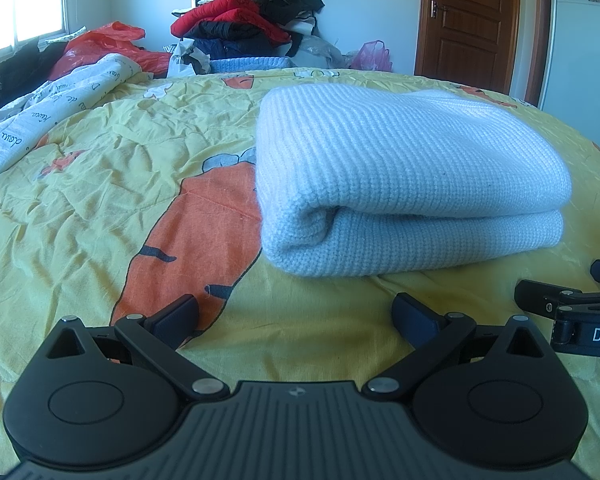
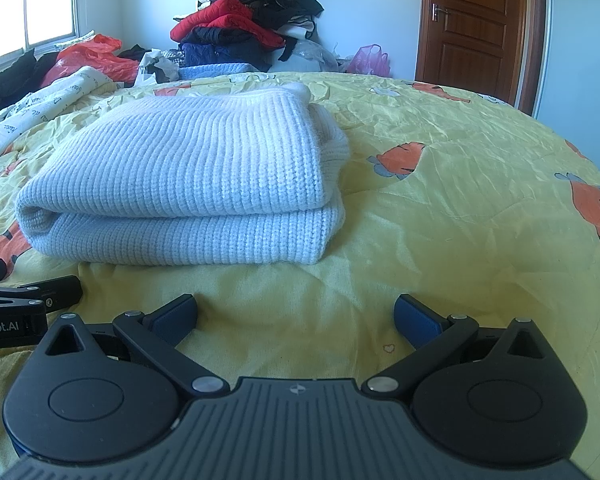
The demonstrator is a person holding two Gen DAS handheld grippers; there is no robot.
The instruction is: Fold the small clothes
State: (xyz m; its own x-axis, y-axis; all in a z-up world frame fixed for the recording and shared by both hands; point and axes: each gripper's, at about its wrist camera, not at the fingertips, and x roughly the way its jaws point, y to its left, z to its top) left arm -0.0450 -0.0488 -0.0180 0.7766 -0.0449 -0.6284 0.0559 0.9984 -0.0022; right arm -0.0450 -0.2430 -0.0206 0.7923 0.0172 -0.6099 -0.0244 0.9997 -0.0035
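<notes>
A pale blue knitted sweater (image 1: 404,168) lies folded in a thick stack on the yellow bed cover (image 1: 100,184). It also shows in the right wrist view (image 2: 188,176). My left gripper (image 1: 296,316) is open and empty, just short of the sweater's near left corner. My right gripper (image 2: 296,316) is open and empty, just short of the sweater's near right corner. The right gripper's fingers (image 1: 540,300) show at the right edge of the left wrist view. The left gripper's fingers (image 2: 56,292) show at the left edge of the right wrist view.
A tall pile of red, black and dark blue clothes (image 1: 252,16) stands at the far side of the bed. A white printed quilt (image 1: 36,120) and red plastic bags (image 1: 108,44) lie at the far left. A brown door (image 1: 472,20) is at the back right.
</notes>
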